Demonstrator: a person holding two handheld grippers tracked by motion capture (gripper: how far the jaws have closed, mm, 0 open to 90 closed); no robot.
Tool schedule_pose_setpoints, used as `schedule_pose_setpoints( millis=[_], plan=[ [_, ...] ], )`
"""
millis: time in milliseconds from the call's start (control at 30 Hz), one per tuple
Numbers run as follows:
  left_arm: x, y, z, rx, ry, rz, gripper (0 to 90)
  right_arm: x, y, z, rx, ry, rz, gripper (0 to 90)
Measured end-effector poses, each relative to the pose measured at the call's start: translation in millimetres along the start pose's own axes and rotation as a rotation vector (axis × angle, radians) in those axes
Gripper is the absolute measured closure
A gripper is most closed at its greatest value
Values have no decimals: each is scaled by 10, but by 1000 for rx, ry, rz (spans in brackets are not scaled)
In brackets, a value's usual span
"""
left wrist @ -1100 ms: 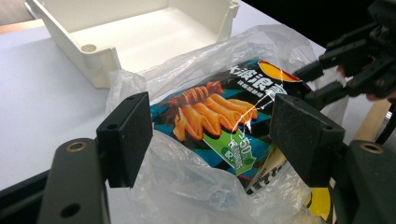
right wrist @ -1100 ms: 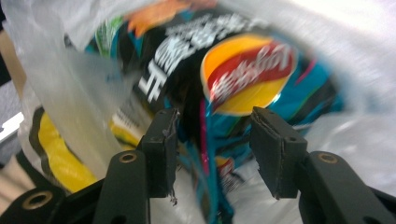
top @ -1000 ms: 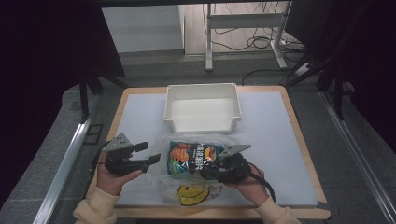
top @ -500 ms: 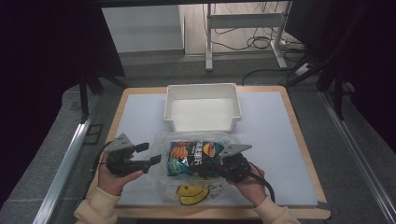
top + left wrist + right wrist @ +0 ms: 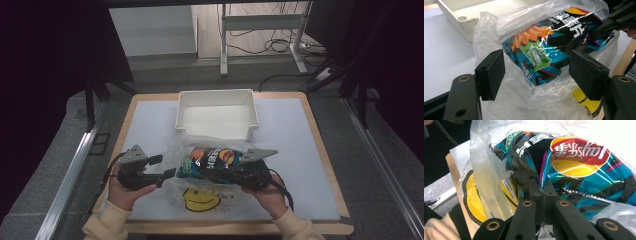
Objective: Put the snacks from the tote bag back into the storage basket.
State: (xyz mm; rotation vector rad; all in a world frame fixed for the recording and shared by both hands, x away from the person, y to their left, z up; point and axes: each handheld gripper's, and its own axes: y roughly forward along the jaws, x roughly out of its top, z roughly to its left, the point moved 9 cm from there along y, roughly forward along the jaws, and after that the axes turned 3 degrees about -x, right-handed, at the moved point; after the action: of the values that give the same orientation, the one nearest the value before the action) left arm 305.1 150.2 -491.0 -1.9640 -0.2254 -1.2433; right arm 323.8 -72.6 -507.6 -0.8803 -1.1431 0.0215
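At the bottom of the high view, a clear thin plastic bag printed with a yellow smiley face (image 5: 200, 197) lies on the pale blue table mat (image 5: 300, 150). A glossy black-and-teal crisp packet (image 5: 210, 162) sits half inside it, at the centre of the frame, just in front of the tub.

The right gripper (image 5: 543, 192) has just been closing. In its own view the jaws stand pressed together, pinching the crimped edge of the crisp packet. The left gripper (image 5: 537, 72) stands wide open. Its pads (image 5: 492, 72) sit either side of the bag's mouth and the packet's near end without pressing on either.

I judge the step in hand to be getting the packet out of the bag. The next move would call for the left gripper to close on loose film alone and hold it down while the right draws the packet clear.

The packet bears a red-and-yellow Lay's-style roundel with Chinese characters, seen upside down in the right gripper view. A green panel in the left gripper view seems to read "-50%". Beyond the bag stands an empty white rectangular plastic tub (image 5: 217, 97).
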Motion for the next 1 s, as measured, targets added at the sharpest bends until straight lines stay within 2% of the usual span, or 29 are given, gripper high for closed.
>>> schedule_pose_setpoints(
  millis=[167,367,667,1000],
  plan=[
    [-14,24,-18,-4,3,8,297,52,-10,42,9,-30,-17,886],
    [-41,31,-42,-6,10,19,298,108,-58,100,36,-39,-46,886],
    [-74,27,-55,-4,11,26,299,134,-96,53,49,-21,-88,886],
    [-97,51,-76,-11,16,40,299,191,-157,92,60,-61,-130,887]
  ],
)
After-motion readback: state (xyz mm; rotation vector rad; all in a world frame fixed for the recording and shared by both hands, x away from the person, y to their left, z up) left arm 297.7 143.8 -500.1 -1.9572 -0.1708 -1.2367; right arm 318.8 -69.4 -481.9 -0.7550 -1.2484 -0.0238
